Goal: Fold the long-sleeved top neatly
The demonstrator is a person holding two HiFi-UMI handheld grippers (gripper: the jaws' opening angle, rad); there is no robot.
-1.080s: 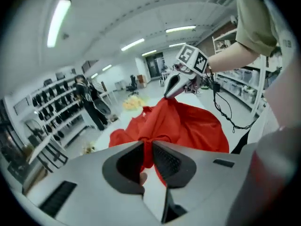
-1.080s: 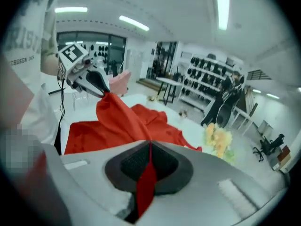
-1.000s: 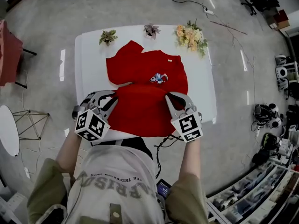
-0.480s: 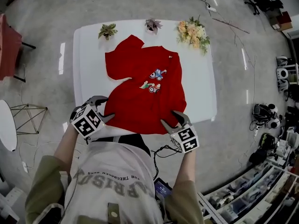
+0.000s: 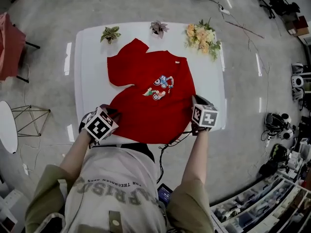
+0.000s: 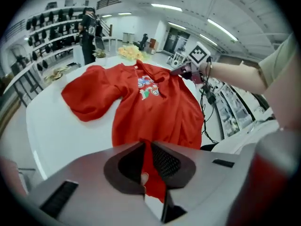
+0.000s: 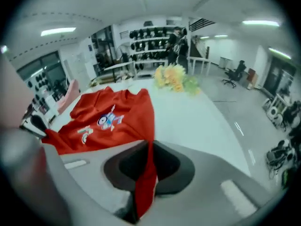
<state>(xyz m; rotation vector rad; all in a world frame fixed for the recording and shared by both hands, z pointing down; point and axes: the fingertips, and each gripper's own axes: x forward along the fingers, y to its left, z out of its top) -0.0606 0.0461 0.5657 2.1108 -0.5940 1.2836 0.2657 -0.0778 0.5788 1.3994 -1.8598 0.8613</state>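
While the white table [image 5: 83,81] bears the red long-sleeved top [image 5: 146,108] spread flat at its middle, hem toward the person | left gripper [image 6: 146,164]: jaws just closed, pinching the hem's left corner | right gripper [image 7: 148,166]: jaws just closed, clamping the top's right edge | yellow flower bunch [image 5: 200,37]: far right corner

I'm reading the red cloth long-sleeved top [image 5: 150,106] as soft, matt fabric, rumpled into loose folds. The small cartoon print [image 5: 159,87] on its chest looks a touch smoother. The white table [image 5: 90,81] is smooth with a faint sheen; plastic, I think, though I can't be sure from here. The grey floor [image 5: 48,33] is hard, polished and glossy, throwing back streaks of light. The person's pale grey shirt [image 5: 116,183] looks like matt cloth.
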